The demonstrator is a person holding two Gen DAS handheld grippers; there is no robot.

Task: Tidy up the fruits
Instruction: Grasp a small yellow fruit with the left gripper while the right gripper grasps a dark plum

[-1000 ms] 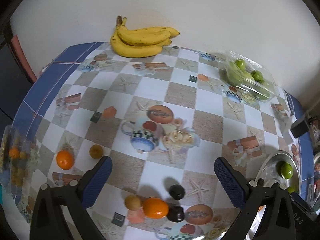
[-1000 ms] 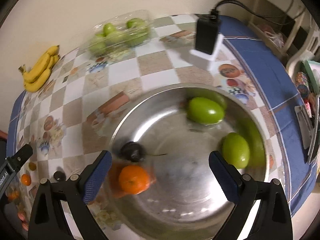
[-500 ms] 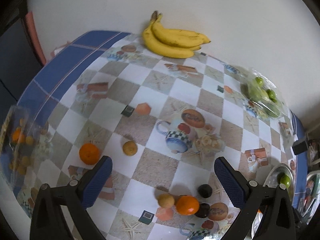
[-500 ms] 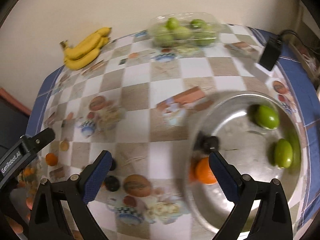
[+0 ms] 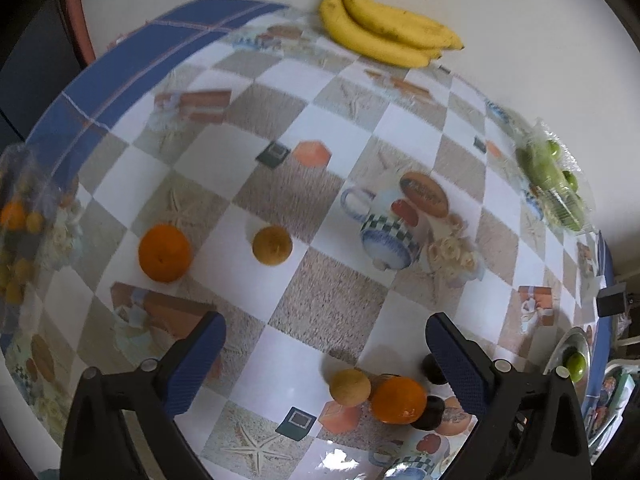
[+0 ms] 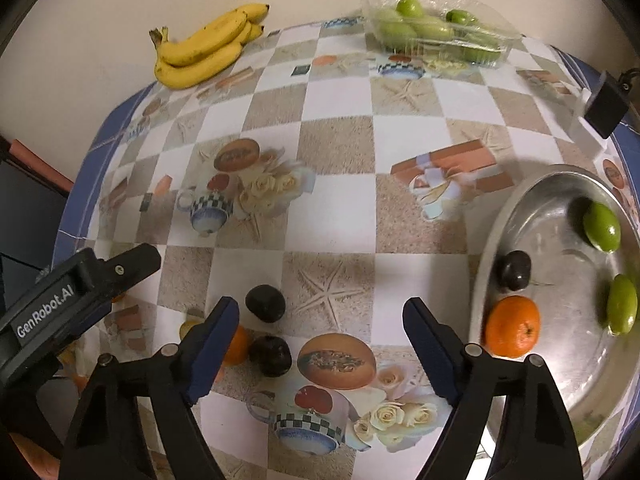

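My left gripper (image 5: 322, 354) is open and empty above the table. Ahead of it lie an orange (image 5: 164, 253) and a small yellow-brown fruit (image 5: 272, 245). Near its right finger sit another small yellow-brown fruit (image 5: 349, 387), an orange (image 5: 398, 400) and two dark plums (image 5: 429, 407). My right gripper (image 6: 320, 334) is open and empty over the table, with two dark plums (image 6: 265, 303) and an orange (image 6: 236, 344) by its left finger. The metal bowl (image 6: 516, 208) at right holds an orange (image 6: 513, 326), a dark plum (image 6: 515, 270) and two green fruits (image 6: 601, 227).
A banana bunch (image 5: 390, 36) lies at the table's far edge by the wall. A clear box of green fruits (image 6: 436, 30) stands at the back. A bag of small fruits (image 5: 20, 232) sits at the left edge. A black adapter (image 6: 606, 104) lies near the bowl.
My right gripper has swung left away from the bowl to the loose plums. My left gripper has moved left and closer to the table, toward the orange and small fruit.
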